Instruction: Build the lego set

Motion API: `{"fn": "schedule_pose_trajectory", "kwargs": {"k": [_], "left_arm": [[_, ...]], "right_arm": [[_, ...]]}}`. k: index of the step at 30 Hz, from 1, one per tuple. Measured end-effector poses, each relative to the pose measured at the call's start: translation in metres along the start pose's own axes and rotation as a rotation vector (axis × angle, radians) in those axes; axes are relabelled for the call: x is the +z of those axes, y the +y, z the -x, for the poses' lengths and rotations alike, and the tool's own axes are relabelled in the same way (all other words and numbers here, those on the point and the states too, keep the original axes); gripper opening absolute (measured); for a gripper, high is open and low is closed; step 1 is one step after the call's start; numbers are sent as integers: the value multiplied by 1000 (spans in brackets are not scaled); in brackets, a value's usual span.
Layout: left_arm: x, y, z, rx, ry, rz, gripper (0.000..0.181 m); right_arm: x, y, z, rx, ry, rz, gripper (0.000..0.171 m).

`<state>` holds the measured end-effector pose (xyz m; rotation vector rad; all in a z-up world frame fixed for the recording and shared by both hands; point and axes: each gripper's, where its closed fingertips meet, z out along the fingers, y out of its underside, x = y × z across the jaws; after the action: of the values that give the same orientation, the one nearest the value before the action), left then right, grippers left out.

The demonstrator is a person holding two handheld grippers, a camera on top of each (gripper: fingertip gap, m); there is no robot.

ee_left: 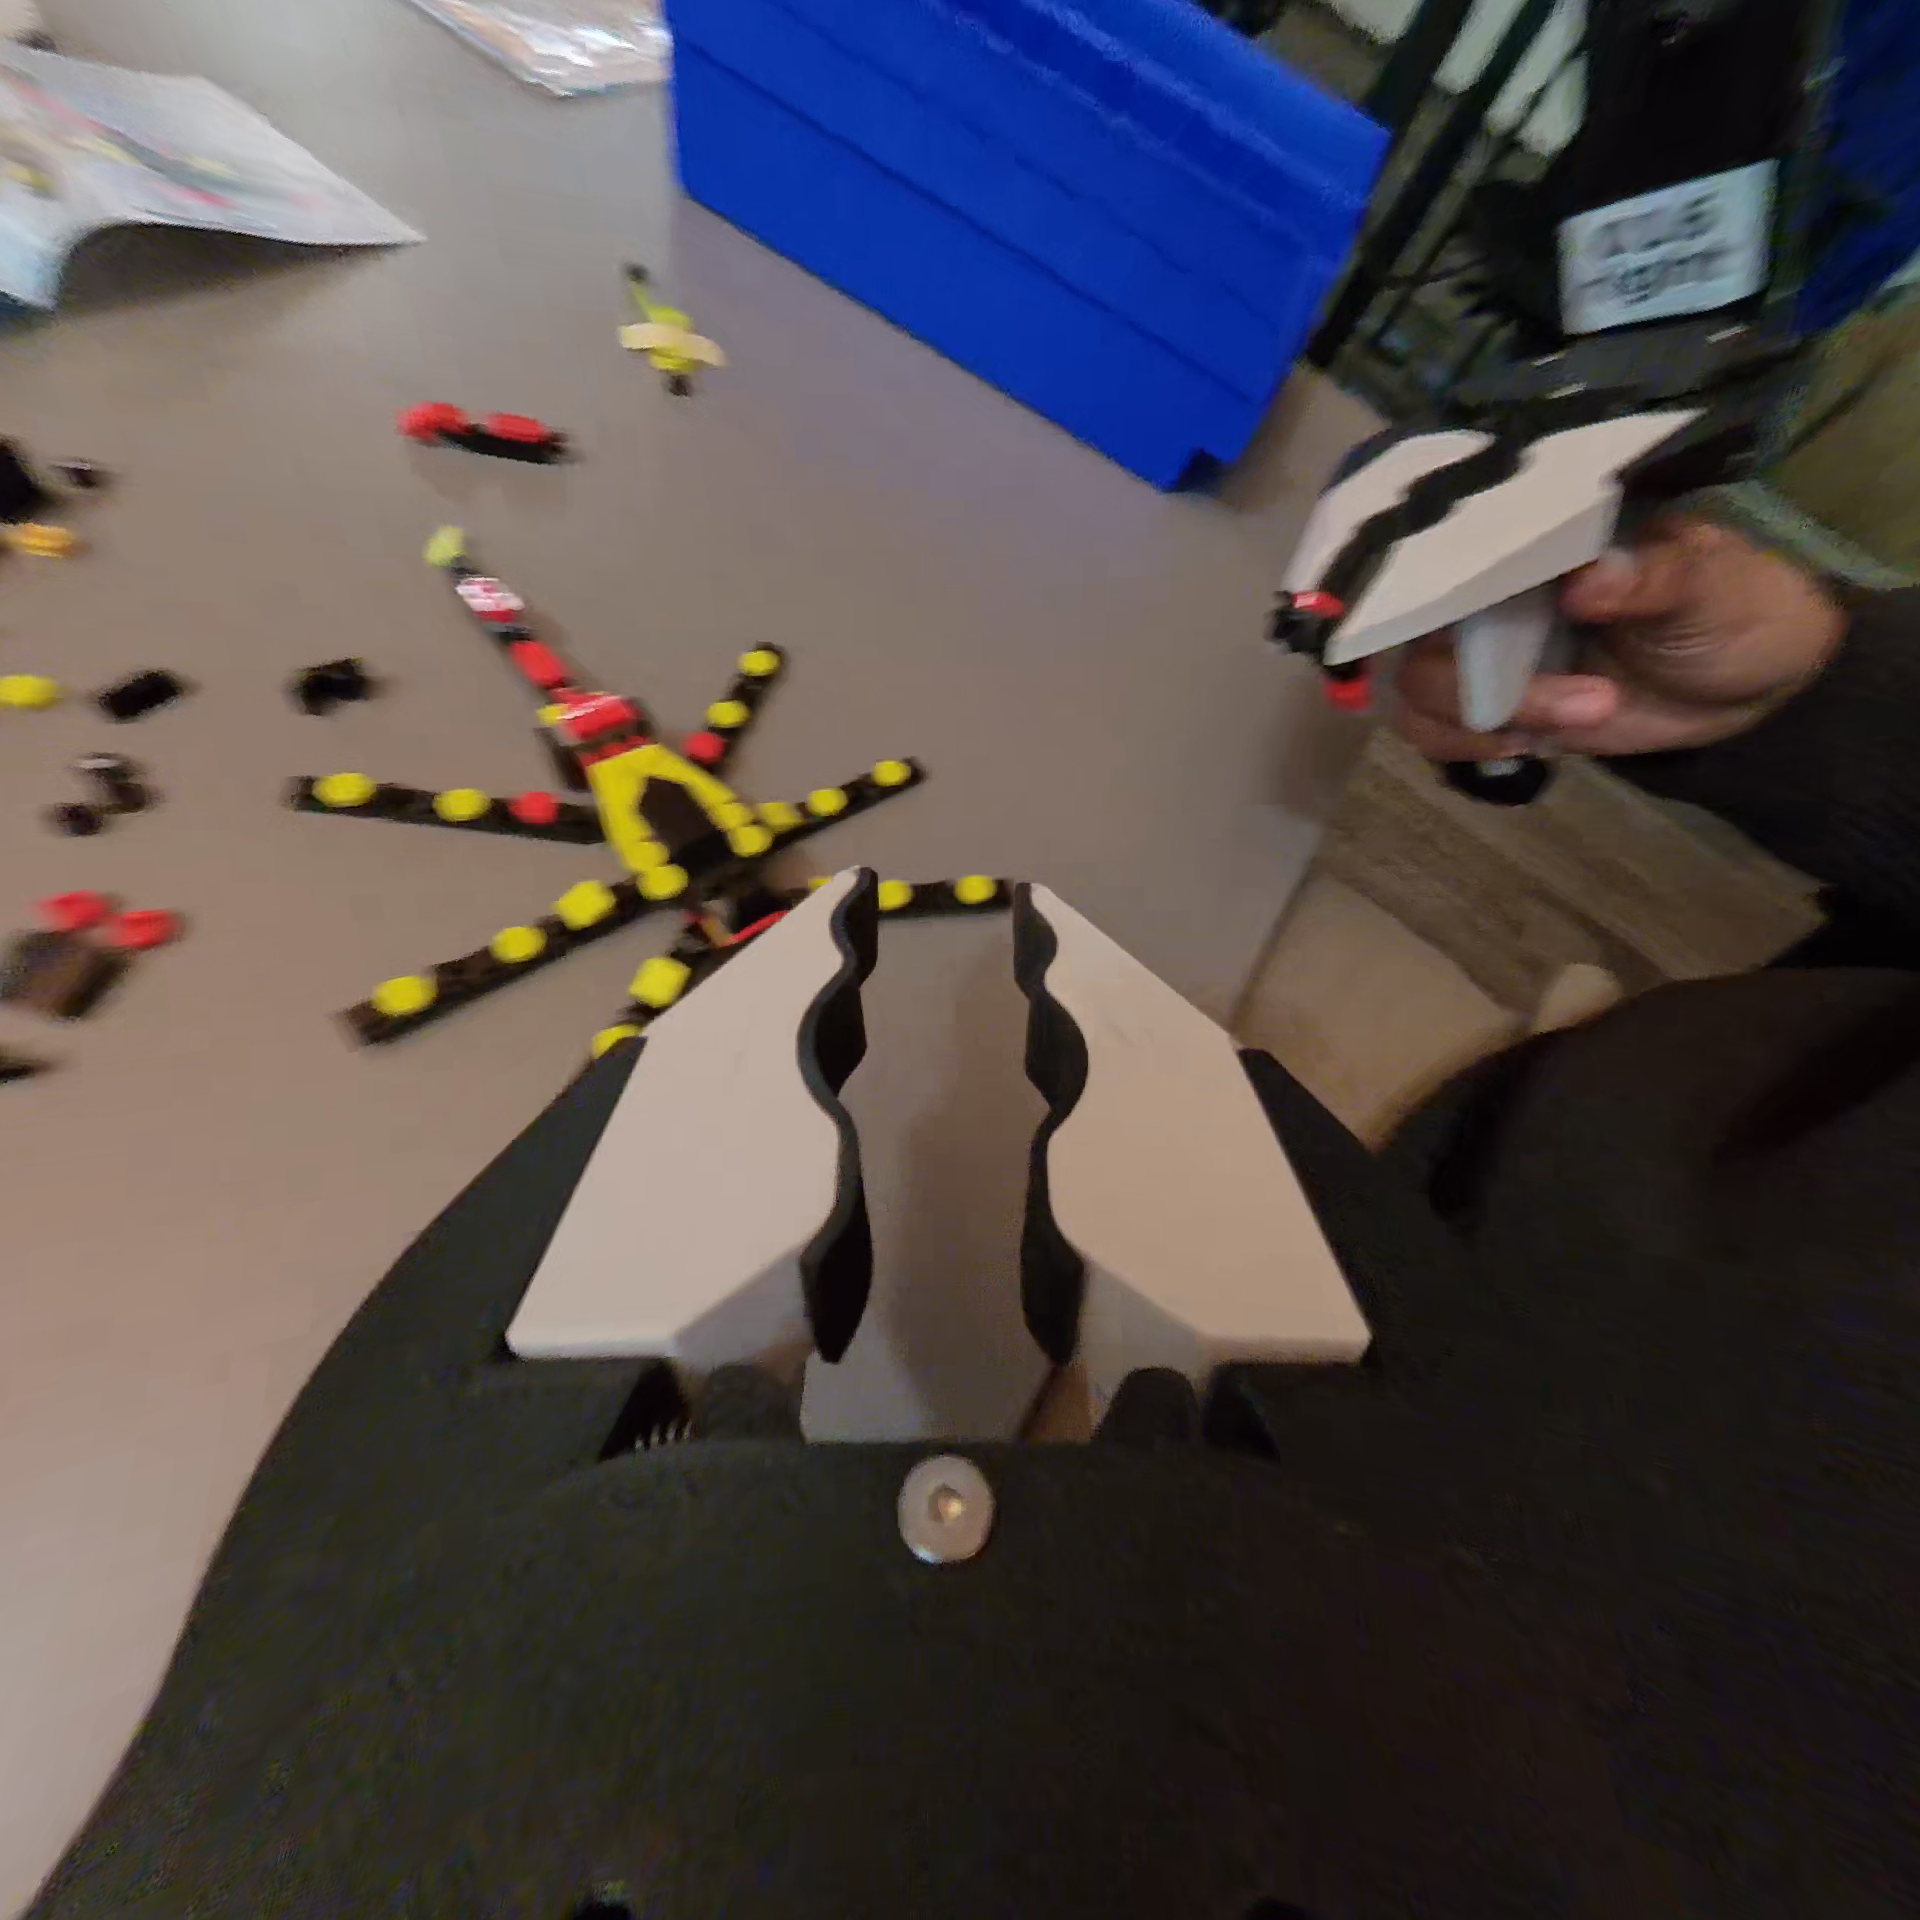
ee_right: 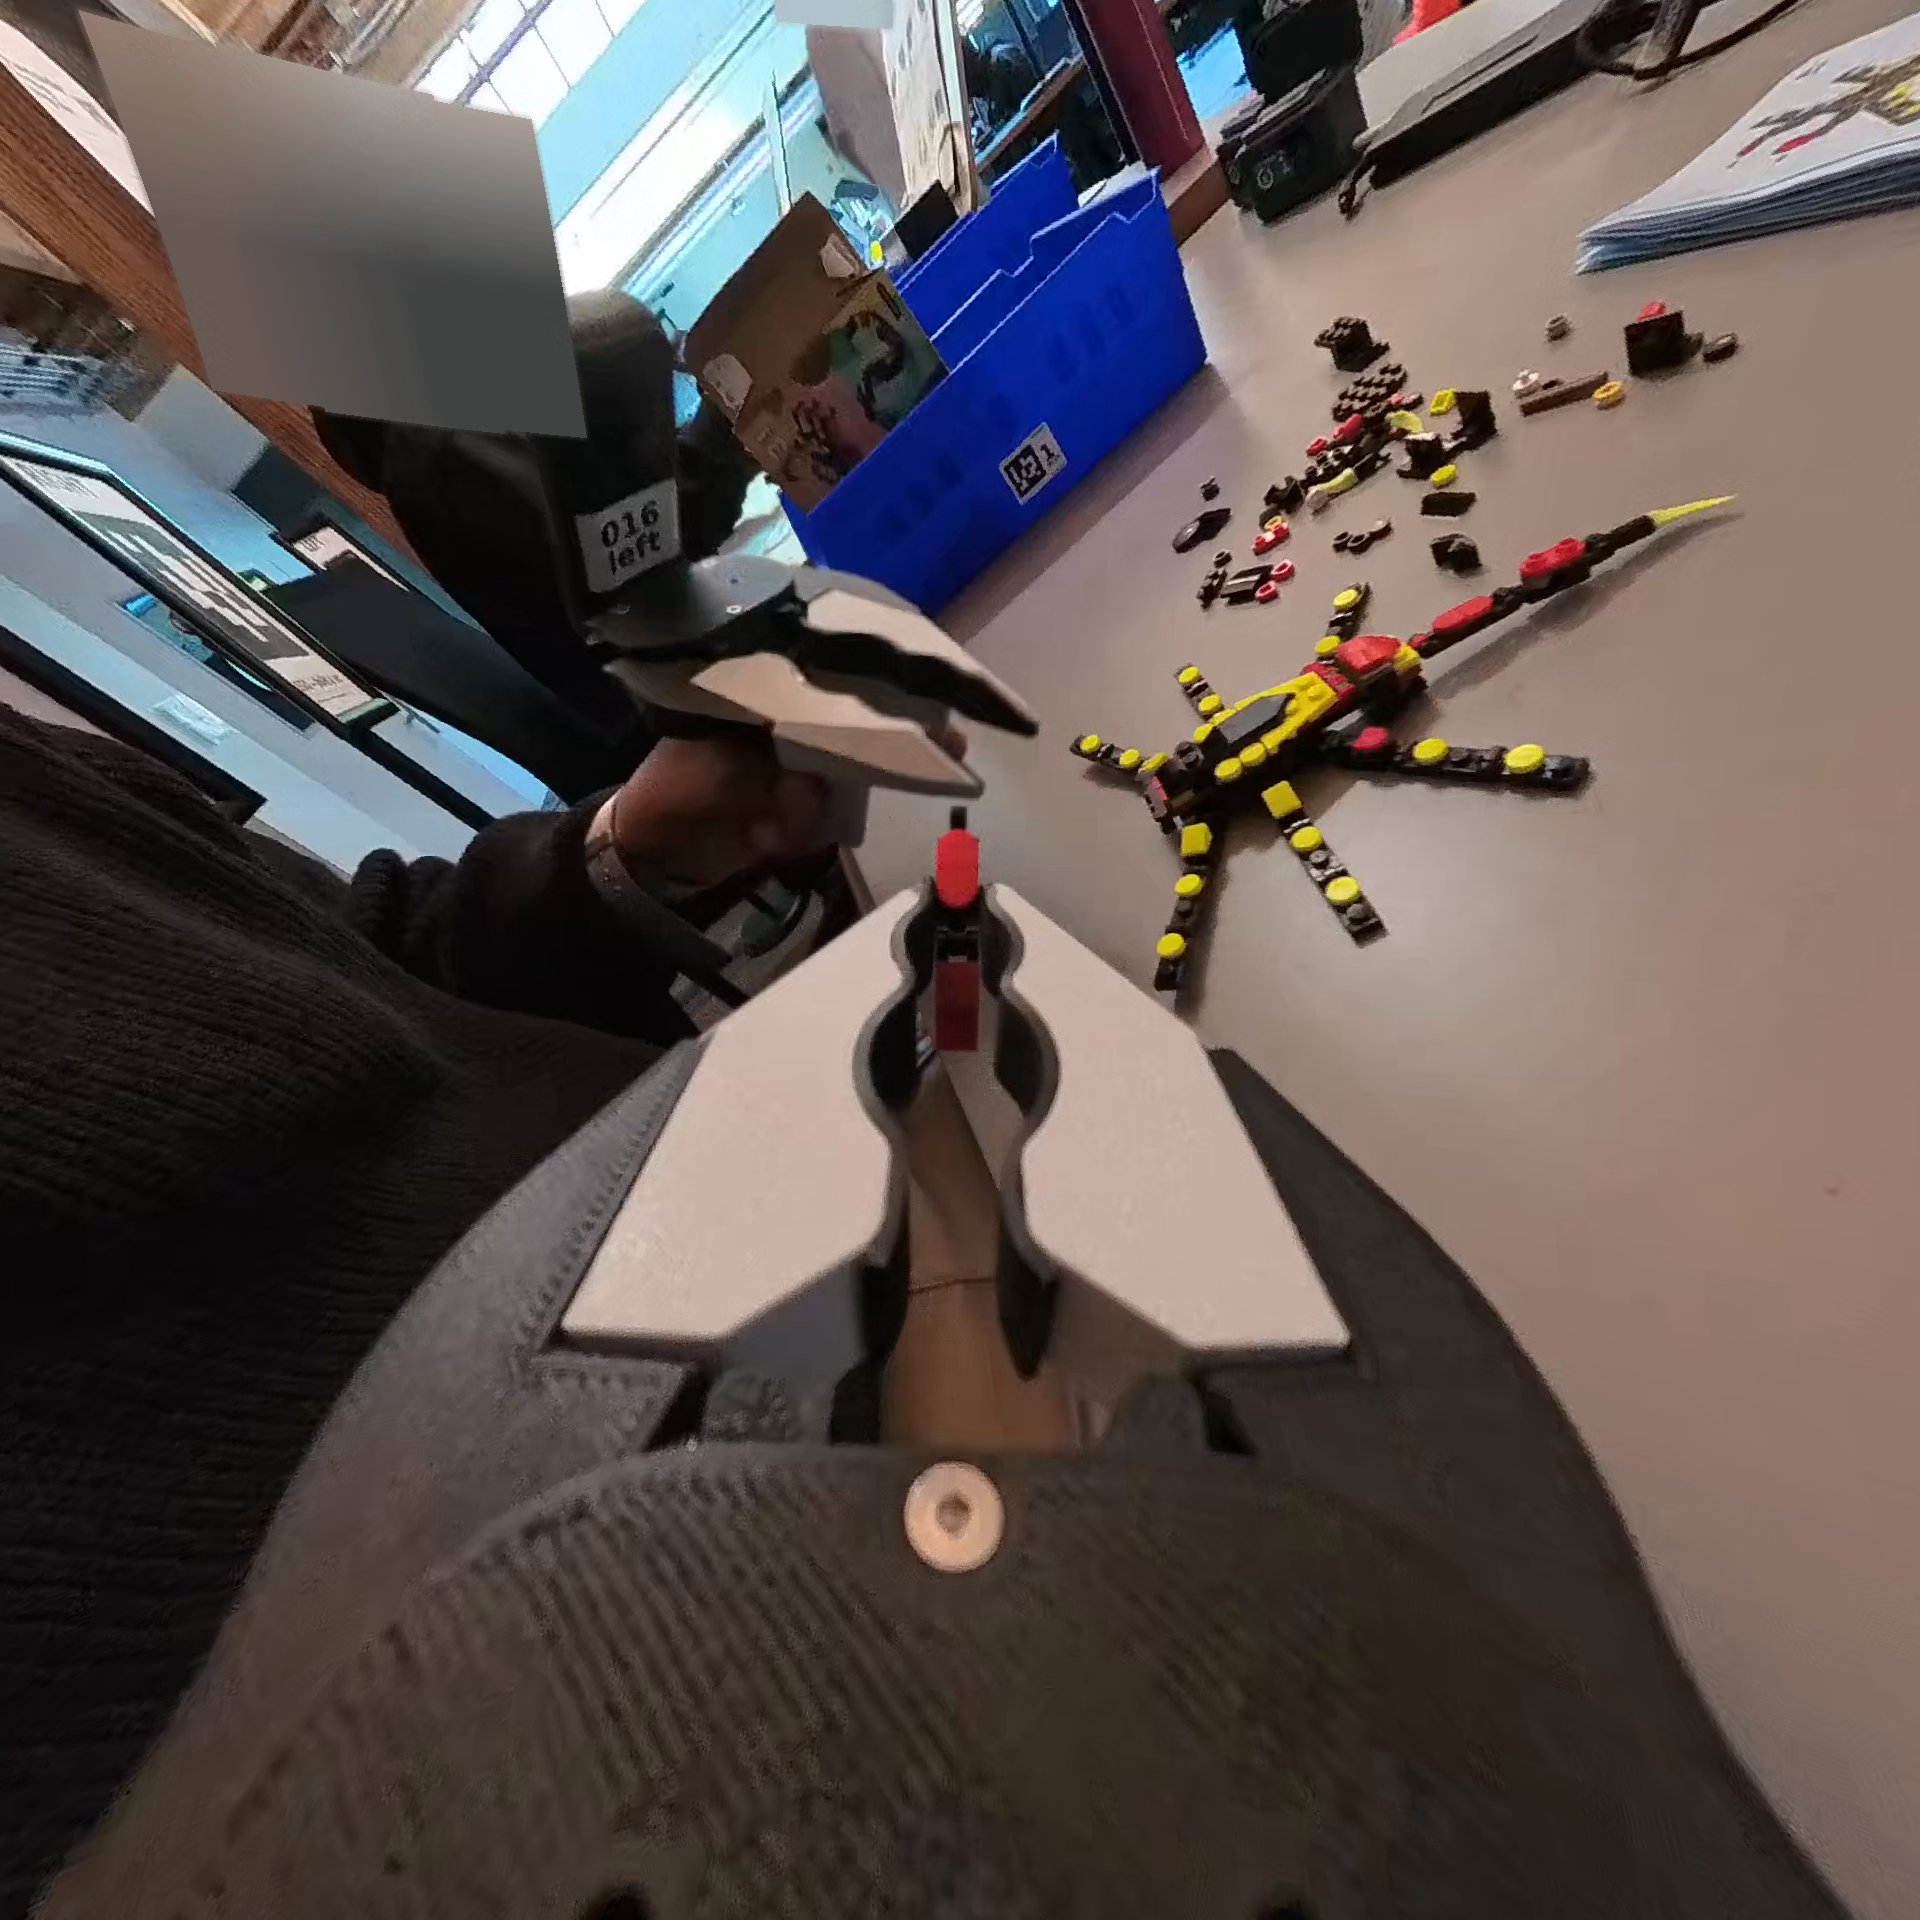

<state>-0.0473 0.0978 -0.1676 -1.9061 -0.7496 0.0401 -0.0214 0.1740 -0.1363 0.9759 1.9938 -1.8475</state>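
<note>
A black, yellow and red lego scorpion-like model (ee_left: 644, 810) with several studded legs and a long tail lies flat on the grey table (ee_left: 935, 623); it also shows in the right wrist view (ee_right: 1309, 727). My left gripper (ee_left: 940, 894) is open and empty, held just above the table edge, near the model's right legs. My right gripper (ee_right: 956, 904) is shut on a small red and black lego piece (ee_right: 956, 935), held in the air off the table edge; it also shows in the left wrist view (ee_left: 1309, 623). The left gripper also shows in the right wrist view (ee_right: 987, 748).
Loose black, red and yellow pieces (ee_right: 1382, 457) lie beyond the model, and left of it in the left wrist view (ee_left: 114, 790). A blue bin (ee_left: 1018, 208) stands at the back (ee_right: 1039, 343). An instruction booklet (ee_right: 1766, 156) lies far off (ee_left: 156, 166). A person's dark sleeve (ee_right: 208, 1039) is close.
</note>
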Motion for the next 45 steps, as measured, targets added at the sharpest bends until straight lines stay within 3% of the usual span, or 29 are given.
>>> {"fn": "schedule_pose_trajectory", "kwargs": {"k": [6,26,31,45], "left_arm": [[1,15,27,36,-126,89,30],[9,20,13,6,-44,106,33],[10,23,9,-43,5,122,25],[9,29,35,-56,-137,158,37]], "right_arm": [[0,0,1,55,-23,-11,5],[-6,-6,-12,120,-5,-56,5],[-8,-8,-15,157,-7,-76,5],[-9,-12,-24,254,-7,-115,5]]}}
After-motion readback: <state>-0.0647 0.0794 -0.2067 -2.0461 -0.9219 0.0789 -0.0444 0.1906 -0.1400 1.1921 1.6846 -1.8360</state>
